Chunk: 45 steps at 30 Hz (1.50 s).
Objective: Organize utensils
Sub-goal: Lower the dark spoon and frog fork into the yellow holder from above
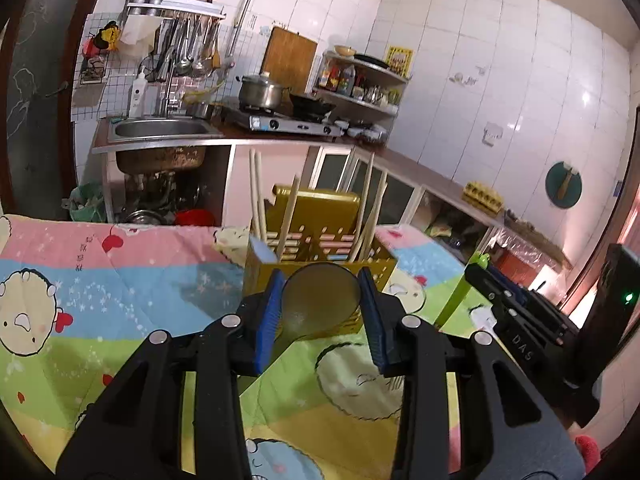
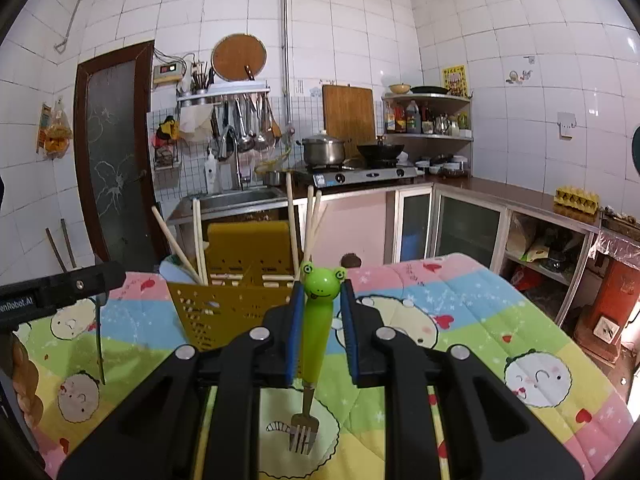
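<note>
A yellow perforated utensil holder (image 1: 320, 248) stands on the cartoon-print cloth and holds several chopsticks (image 1: 256, 196). My left gripper (image 1: 322, 296) is shut on a translucent brownish spoon (image 1: 320, 300), bowl up, just in front of the holder. My right gripper (image 2: 322, 304) is shut on a fork with a green frog handle (image 2: 318, 316), tines (image 2: 303, 436) pointing down over the cloth. The holder (image 2: 224, 308) sits left of and behind the fork. The fork's green handle (image 1: 456, 300) and right gripper also show at the right of the left wrist view.
The table is covered by a pastel quilted cloth (image 2: 460, 320). Behind are a sink (image 1: 160, 128), gas stove with pot (image 1: 260, 92) and wok, cabinets, and tiled walls. The left gripper's body (image 2: 52, 292) reaches in at the left of the right wrist view.
</note>
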Motion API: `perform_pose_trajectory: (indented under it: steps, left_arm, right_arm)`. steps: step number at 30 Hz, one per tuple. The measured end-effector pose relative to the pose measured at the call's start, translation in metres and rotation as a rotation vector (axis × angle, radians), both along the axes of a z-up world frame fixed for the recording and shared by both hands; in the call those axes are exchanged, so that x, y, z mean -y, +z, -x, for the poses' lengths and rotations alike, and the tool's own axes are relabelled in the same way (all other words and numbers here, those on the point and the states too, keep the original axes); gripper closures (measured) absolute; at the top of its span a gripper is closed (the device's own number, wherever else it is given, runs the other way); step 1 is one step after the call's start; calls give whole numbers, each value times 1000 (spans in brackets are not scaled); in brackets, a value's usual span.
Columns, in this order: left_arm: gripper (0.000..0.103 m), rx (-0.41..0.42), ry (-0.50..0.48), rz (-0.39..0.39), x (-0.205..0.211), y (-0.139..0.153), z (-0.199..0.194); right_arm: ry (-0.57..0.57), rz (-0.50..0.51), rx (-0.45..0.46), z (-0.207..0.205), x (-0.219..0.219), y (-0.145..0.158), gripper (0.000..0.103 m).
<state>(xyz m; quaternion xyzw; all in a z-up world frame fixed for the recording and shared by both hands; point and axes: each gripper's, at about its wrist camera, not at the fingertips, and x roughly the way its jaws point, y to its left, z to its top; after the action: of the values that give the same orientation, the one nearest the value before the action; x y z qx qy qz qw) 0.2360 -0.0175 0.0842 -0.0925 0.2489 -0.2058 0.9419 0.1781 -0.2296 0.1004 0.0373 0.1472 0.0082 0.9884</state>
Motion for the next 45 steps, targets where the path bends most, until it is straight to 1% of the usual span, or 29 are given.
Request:
perform_pose_trajectory:
  steps: [3,8,15,19,21,23,24,27,29,30,33,38,39,42,45]
  left_arm:
    - [66,0,-21,50,-4,12,0]
    - [66,32,-36,79,-2,37,1]
    - [66,63,-67,116,9,70,-24]
    - [66,90,-59,89,20,78,-39]
    - [66,109,-36,49,25,78,-45]
    - [66,127,-41,26,28,79,-49]
    - [66,129,-59,35,29,79,-51]
    - [66,113,-128,109,25,77,-56]
    - [66,88,-153,112,25,72,-57]
    - [66,85,-151,105,25,69,-57]
    - [66,97,-119,40,28,57,-50]
    - [66,72,-103,42,23,45,-42]
    - [66,66,-91,27,24,44,-41]
    - [67,73,-76,-6,26,44,-38]
    - [67,87,-71,-8,25,50,-38]
  right_arm:
    - [7,-6,18,1,2,9,84]
    - [19,-14,56,0,5,34,84]
    - [36,-1,121,-19,8,86,84]
    - [41,-22,135,-37,12,103,84]
    - [43,-26,136,-44,12,106,84]
    - [45,-30,133,-52,13,106,84]
    - [47,-33,131,-54,12,106,84]
    - [54,-47,119,-59,12,102,84]
    - [60,-49,105,-61,12,97,84]
    - [60,-45,98,-60,11,95,84]
    - [57,-46,84,-59,11,89,84]
    - [55,-51,67,-54,8,84,84]
    - [54,-49,64,-53,6,83,84]
    - [47,-51,63,-53,6,84,84]
    - [43,-54,65,-54,7,88,84]
